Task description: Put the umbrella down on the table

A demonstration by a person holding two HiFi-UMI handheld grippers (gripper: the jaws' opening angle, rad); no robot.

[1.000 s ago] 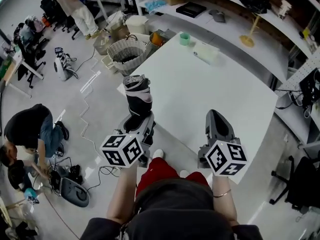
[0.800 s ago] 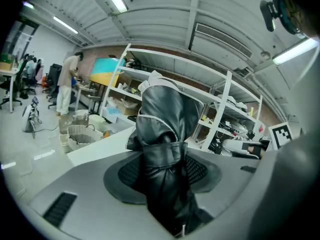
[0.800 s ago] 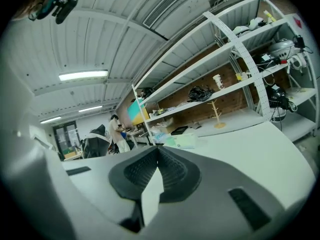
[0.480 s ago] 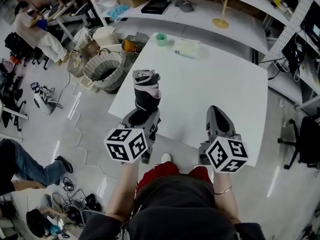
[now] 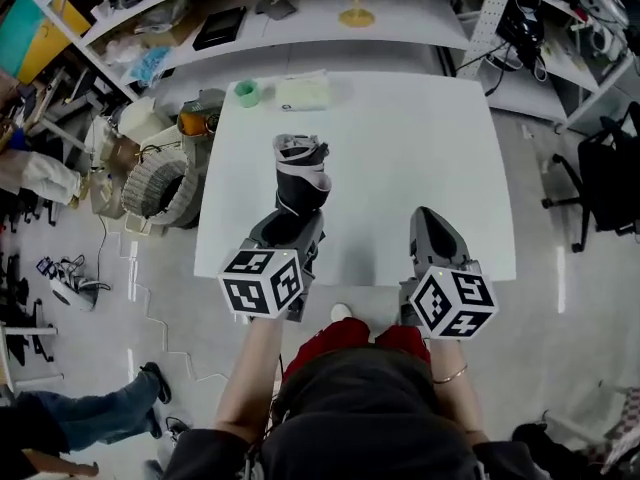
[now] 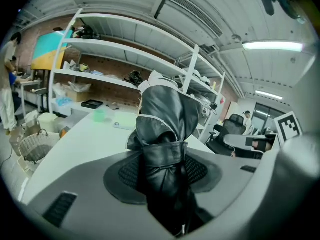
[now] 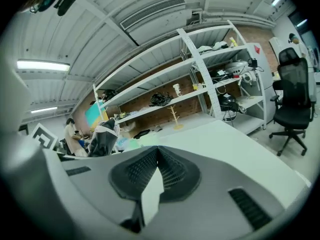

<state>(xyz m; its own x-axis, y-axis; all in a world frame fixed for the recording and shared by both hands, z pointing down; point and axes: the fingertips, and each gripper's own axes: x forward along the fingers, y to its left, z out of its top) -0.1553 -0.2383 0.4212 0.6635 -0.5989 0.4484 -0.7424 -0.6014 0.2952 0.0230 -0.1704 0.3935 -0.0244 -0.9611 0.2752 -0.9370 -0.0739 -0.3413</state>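
A white table point(image 5: 430, 138) is standing in a cluttered workshop. Nearest, the left gripper point(image 5: 292, 226) is clamping a folded black umbrella point(image 5: 300, 176), holding it out over the table's near edge. The right gripper point(image 5: 432, 228) is hovering closed, empty. Soft, light, probably slippery fabric: gripping its strapped middle is looking safest.

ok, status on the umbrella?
Left gripper shut on folded black umbrella, held over white table, not down yet. Right gripper shut, empty. Green cup and pale packet at far edge, away from it.
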